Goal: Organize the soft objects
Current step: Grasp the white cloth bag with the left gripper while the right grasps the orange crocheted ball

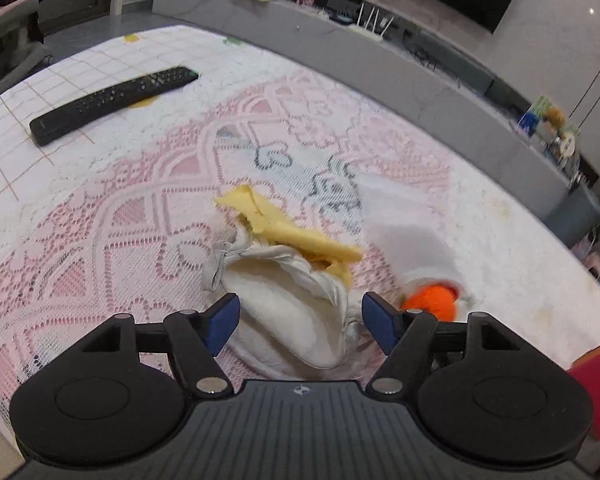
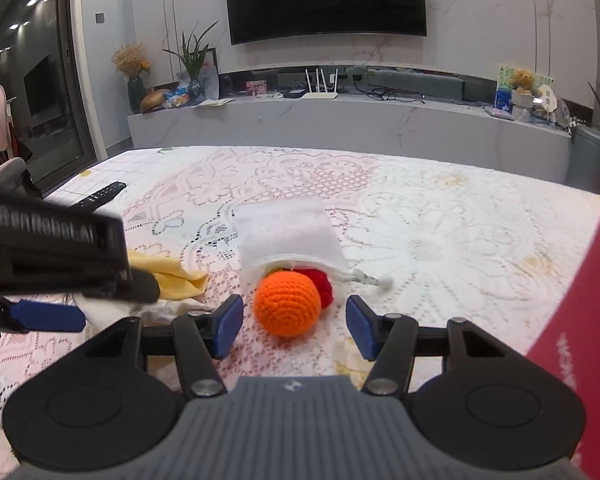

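Your orange ball [image 2: 287, 303] sits at the mouth of the white pouch [image 2: 286, 232], a red ball [image 2: 322, 282] tucked behind it. Nudge it off-centre and it could roll away across the lace tablecloth [image 2: 440, 240]. It lies just ahead of your right gripper [image 2: 294, 326], whose jaws are apart and empty. Your left gripper [image 1: 300, 320], also spread and holding nothing, straddles the white cloth bundle [image 1: 288, 304] with the yellow cloth [image 1: 284, 228] on top.
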